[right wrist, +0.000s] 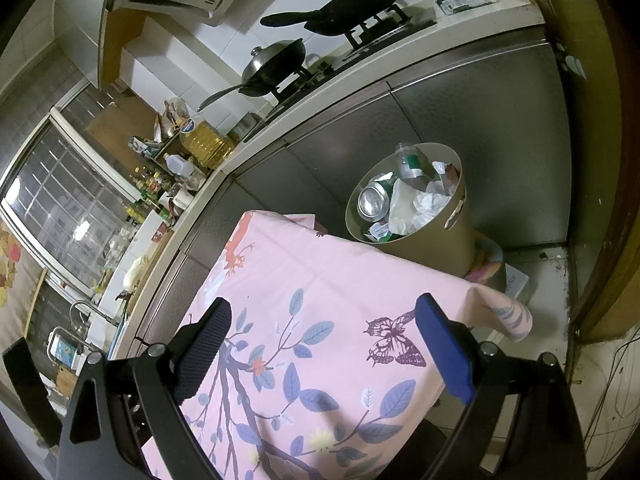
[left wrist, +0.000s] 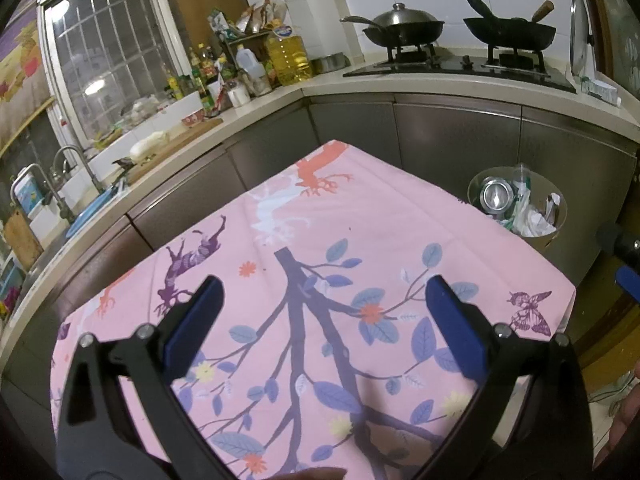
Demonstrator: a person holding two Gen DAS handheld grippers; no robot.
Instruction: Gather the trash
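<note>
A tan trash bin (right wrist: 440,240) stands on the floor past the table's far right corner, and shows in the left wrist view (left wrist: 560,216) too. It holds a crushed silver can (right wrist: 372,200), a clear plastic bottle (right wrist: 410,164) and crumpled white paper (right wrist: 428,200). My left gripper (left wrist: 320,300) is open and empty above the pink floral tablecloth (left wrist: 360,216). My right gripper (right wrist: 324,320) is open and empty above the cloth's right side (right wrist: 320,264), short of the bin. No loose trash shows on the cloth.
Grey cabinets (left wrist: 452,140) and a counter run behind the table. Two woks (left wrist: 404,28) sit on the stove (left wrist: 460,68). Oil bottles and jars (left wrist: 284,56) crowd the corner. A sink with taps (left wrist: 72,184) is at left. Cables (right wrist: 608,380) lie on the floor at right.
</note>
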